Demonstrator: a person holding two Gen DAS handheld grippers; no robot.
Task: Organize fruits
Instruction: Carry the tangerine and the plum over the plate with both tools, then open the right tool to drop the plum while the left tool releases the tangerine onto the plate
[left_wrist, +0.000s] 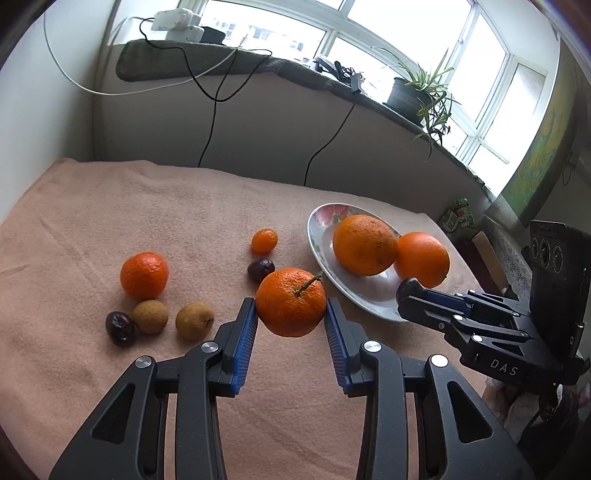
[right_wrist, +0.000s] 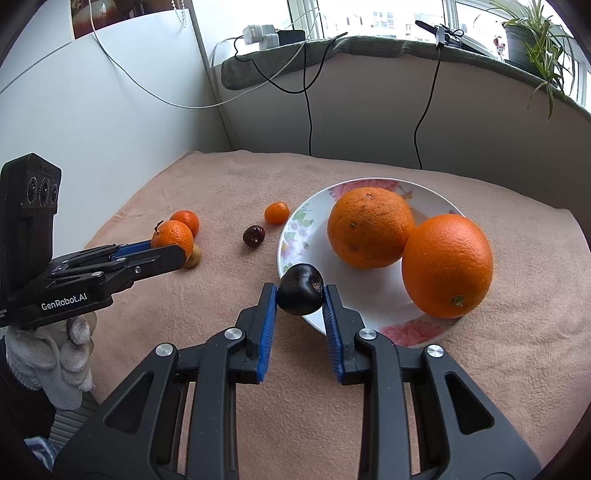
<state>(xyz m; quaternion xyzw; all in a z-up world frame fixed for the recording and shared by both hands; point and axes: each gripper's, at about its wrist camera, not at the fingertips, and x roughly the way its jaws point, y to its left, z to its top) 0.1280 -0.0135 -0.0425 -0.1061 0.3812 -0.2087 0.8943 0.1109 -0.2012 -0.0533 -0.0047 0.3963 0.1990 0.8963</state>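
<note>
My left gripper (left_wrist: 291, 308) is shut on a stemmed mandarin (left_wrist: 290, 302), held above the pink cloth, left of the white flowered plate (left_wrist: 321, 236). Two big oranges (left_wrist: 364, 244) (left_wrist: 422, 259) lie on that plate. In the right wrist view my right gripper (right_wrist: 300, 293) is shut on a dark plum-like fruit (right_wrist: 300, 283) over the plate's (right_wrist: 295, 229) near left rim. The left gripper (right_wrist: 168, 251) with its mandarin (right_wrist: 172, 236) shows at the left there. The right gripper (left_wrist: 410, 291) enters the left wrist view from the right, beside the plate.
On the cloth lie another mandarin (left_wrist: 144, 275), a kumquat (left_wrist: 264, 240), two dark fruits (left_wrist: 260, 270) (left_wrist: 120, 328) and two brown longans (left_wrist: 150, 316) (left_wrist: 194, 319). A gloved hand (right_wrist: 55, 362) holds the left tool. Cables hang from the sill, with a potted plant (left_wrist: 417, 94) at right.
</note>
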